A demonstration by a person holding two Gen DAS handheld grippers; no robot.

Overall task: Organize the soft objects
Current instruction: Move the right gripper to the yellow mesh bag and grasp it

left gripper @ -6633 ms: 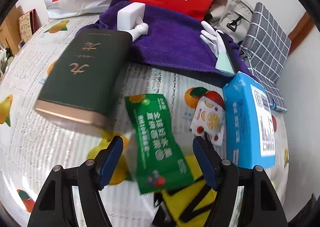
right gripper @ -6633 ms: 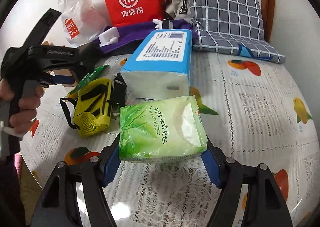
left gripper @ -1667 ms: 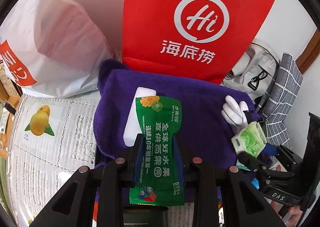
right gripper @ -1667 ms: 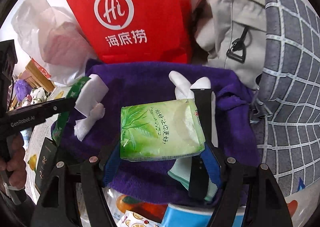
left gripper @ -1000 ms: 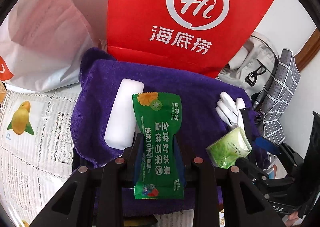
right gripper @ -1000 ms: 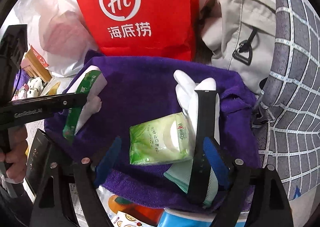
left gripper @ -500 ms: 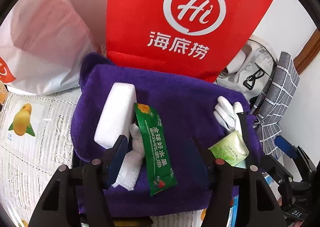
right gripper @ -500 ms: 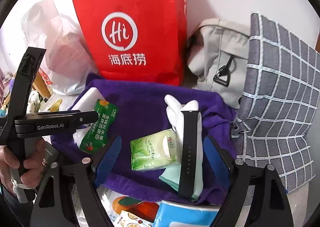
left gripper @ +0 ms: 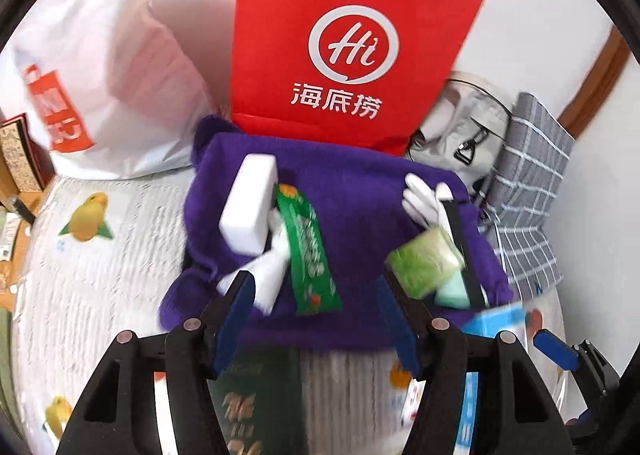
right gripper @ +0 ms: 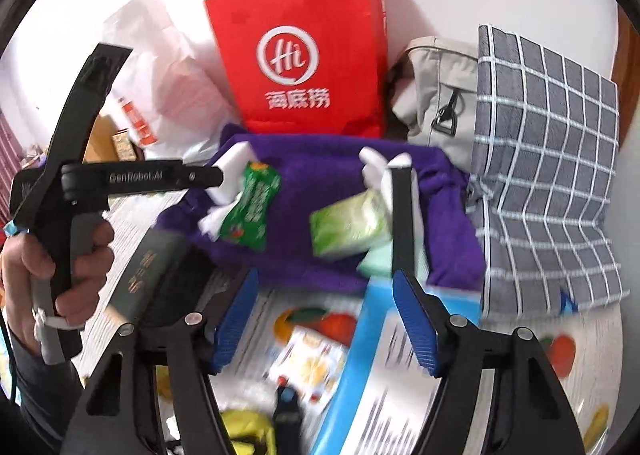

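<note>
Both packs now lie released on the purple towel (left gripper: 352,191); a second ago the left gripper (left gripper: 316,319) clamped the green snack pack (left gripper: 310,251), now it stands open, empty, pulled back. Snack pack leans on white sponge (left gripper: 248,207) near the towel's left edge, beyond the fingertips. Green tissue pack (right gripper: 348,223) lies by the towel's right edge beside white glove (right gripper: 374,167), ahead of the right gripper (right gripper: 324,319), whose jaws are closing on nothing. Right view alone shows a hand (right gripper: 52,255) holding the left gripper, blue tissue box (right gripper: 384,367), fruit sachet (right gripper: 308,367). Left view alone shows table's (left gripper: 100,275) left side. Red bag (left gripper: 344,55) behind the towel.
</note>
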